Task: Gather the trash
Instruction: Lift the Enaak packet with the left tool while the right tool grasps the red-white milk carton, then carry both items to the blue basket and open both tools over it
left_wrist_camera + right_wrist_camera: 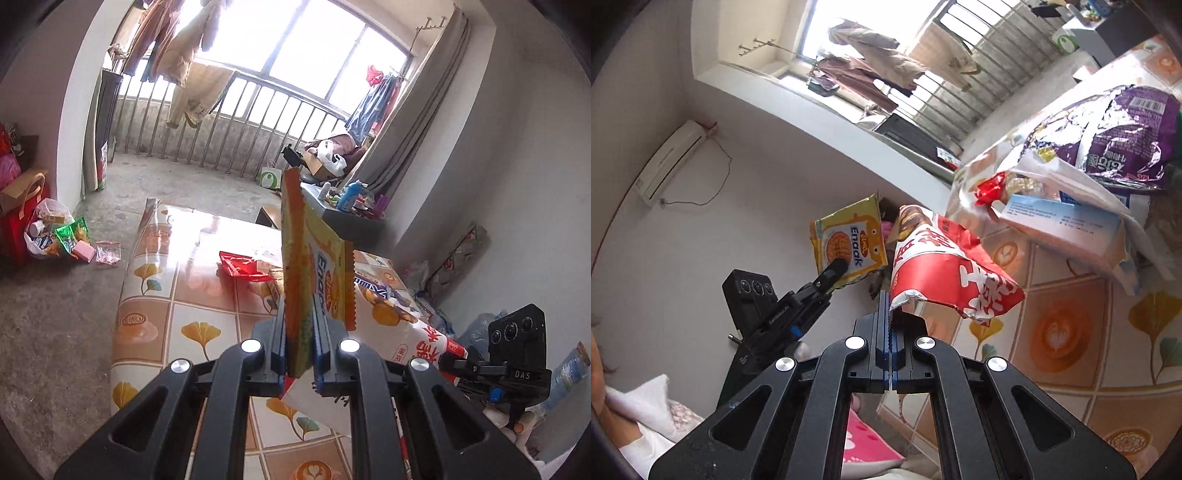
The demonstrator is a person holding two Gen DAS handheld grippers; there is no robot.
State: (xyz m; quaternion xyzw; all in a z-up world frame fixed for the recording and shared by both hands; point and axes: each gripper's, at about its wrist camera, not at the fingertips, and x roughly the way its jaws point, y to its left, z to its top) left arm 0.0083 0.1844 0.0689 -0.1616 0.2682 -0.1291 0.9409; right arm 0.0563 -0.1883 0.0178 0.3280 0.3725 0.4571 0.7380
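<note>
My left gripper (300,334) is shut on a yellow-orange snack wrapper (295,258) that stands upright between the fingers, above the table. The same wrapper (847,243) shows in the right wrist view, held by the left gripper (839,265). My right gripper (891,320) is shut on the edge of a red-and-white snack bag (945,273) and holds it at the table's edge. That bag also shows in the left wrist view (417,343). A red wrapper (243,266) lies on the table.
The table (155,295) has a tile-pattern cloth. A purple foil bag (1115,140), a blue-white box (1067,225) and a red wrapper (990,186) lie on it. A bag of trash (51,232) sits on the concrete floor at left. A cluttered cabinet (351,206) stands behind.
</note>
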